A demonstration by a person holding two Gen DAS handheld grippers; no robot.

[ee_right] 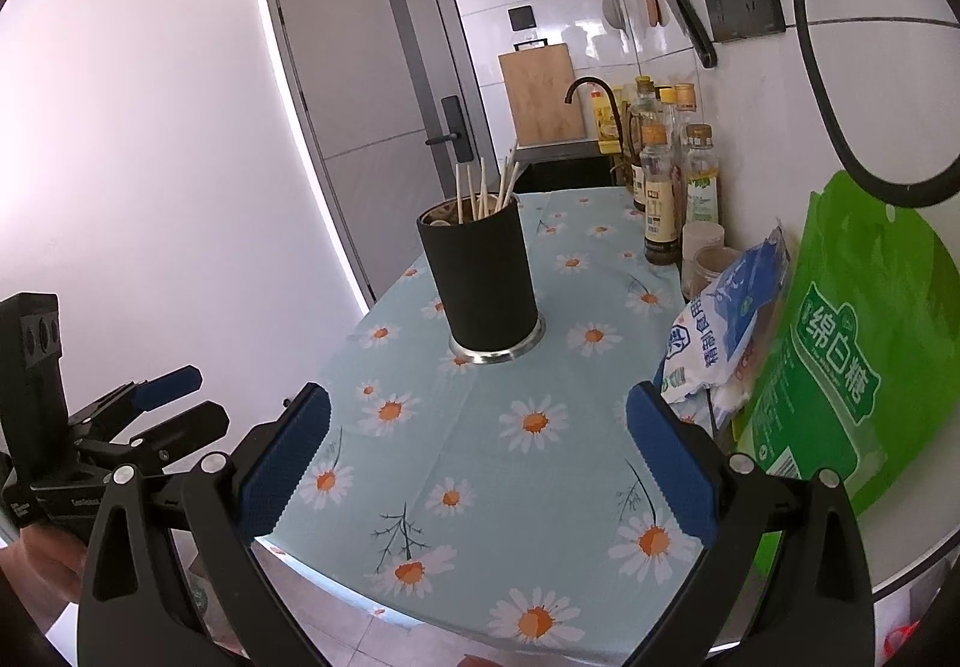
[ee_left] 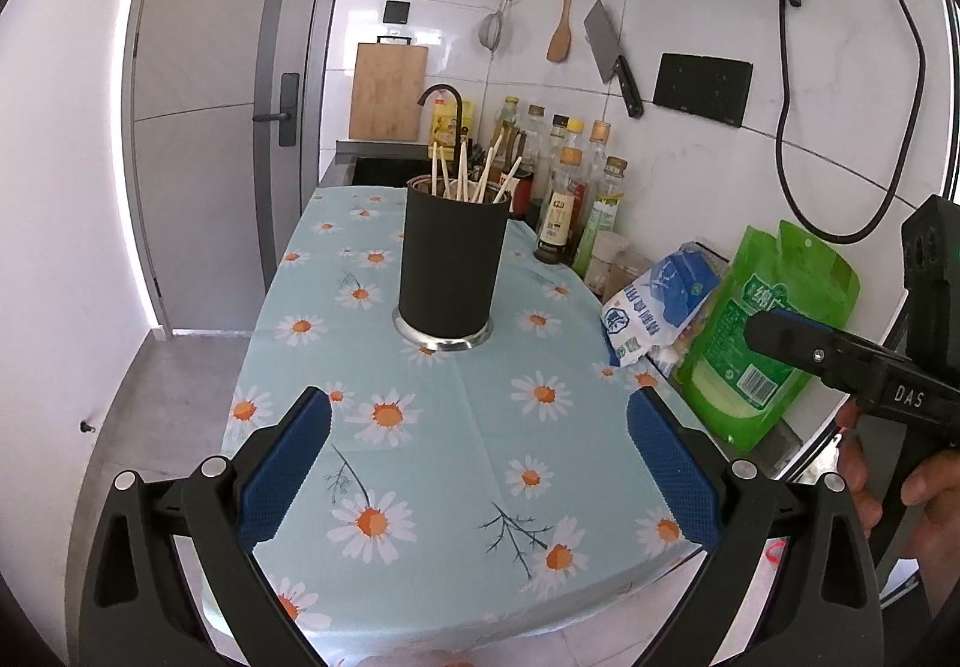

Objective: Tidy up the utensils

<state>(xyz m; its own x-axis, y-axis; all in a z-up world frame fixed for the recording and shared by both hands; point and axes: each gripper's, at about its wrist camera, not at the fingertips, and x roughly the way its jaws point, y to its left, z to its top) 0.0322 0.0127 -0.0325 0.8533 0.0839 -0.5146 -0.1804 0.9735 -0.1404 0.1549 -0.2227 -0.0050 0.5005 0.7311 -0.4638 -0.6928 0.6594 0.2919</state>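
A black cylindrical utensil holder with a steel base stands on the daisy-print tablecloth. Several pale wooden chopsticks stand in it. The holder also shows in the right wrist view, with the chopsticks inside. My left gripper is open and empty, hovering over the near part of the cloth, well short of the holder. My right gripper is open and empty, also short of the holder. The right gripper shows at the right edge of the left wrist view.
Bottles of sauce and oil line the tiled wall at the right. A blue-white bag and a green bag lean there. A sink with a dark tap lies beyond the table. A cleaver and wooden spoon hang above.
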